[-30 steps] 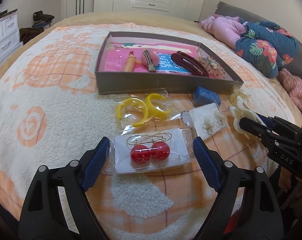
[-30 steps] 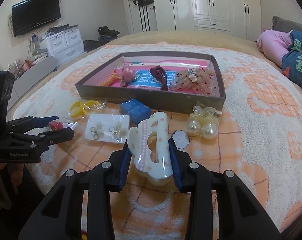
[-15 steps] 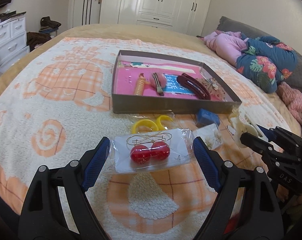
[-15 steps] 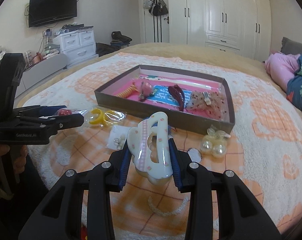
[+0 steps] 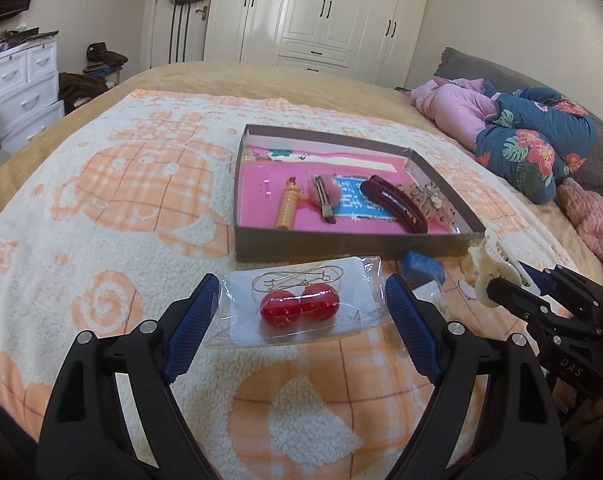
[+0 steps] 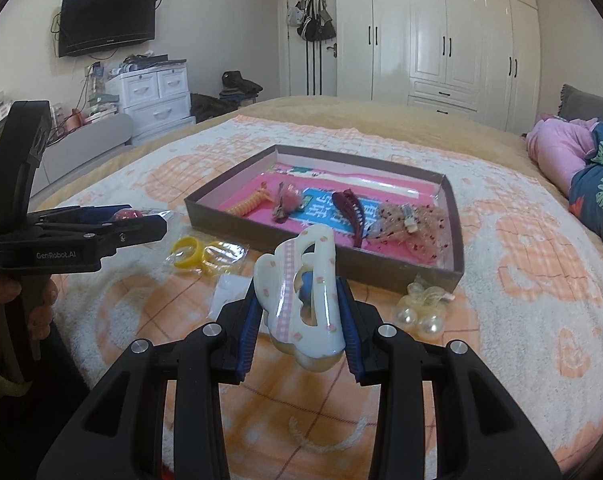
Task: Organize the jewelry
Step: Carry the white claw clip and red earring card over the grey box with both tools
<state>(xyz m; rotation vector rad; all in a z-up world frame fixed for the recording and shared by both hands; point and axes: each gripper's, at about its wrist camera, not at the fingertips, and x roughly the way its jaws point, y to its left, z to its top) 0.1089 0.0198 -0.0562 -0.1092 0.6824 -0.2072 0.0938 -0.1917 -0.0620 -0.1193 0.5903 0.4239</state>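
My left gripper (image 5: 297, 304) is shut on a clear packet of red ball earrings (image 5: 297, 302) and holds it above the bed, short of the grey box (image 5: 341, 246). It shows at the left of the right wrist view (image 6: 157, 226). My right gripper (image 6: 299, 312) is shut on a white hair claw clip (image 6: 301, 300), held in the air in front of the box (image 6: 381, 270). The clip also shows in the left wrist view (image 5: 489, 268). The box holds an orange spiral tie (image 5: 287, 208), a pink fluffy clip (image 5: 321, 196), a maroon clip (image 5: 395, 208) and a speckled piece (image 6: 413, 224).
On the blanket in front of the box lie yellow hoop earrings in a bag (image 6: 199, 256), pearl earrings (image 6: 419, 316), a white earring card (image 6: 227, 294) and a blue box (image 5: 421, 270). Pink and blue clothes (image 5: 521, 140) lie at the right. White drawers (image 6: 153, 96) stand beyond the bed.
Both grippers have risen off the blanket with their loads and tilted up, so more of the room shows. The box and loose items have not moved.
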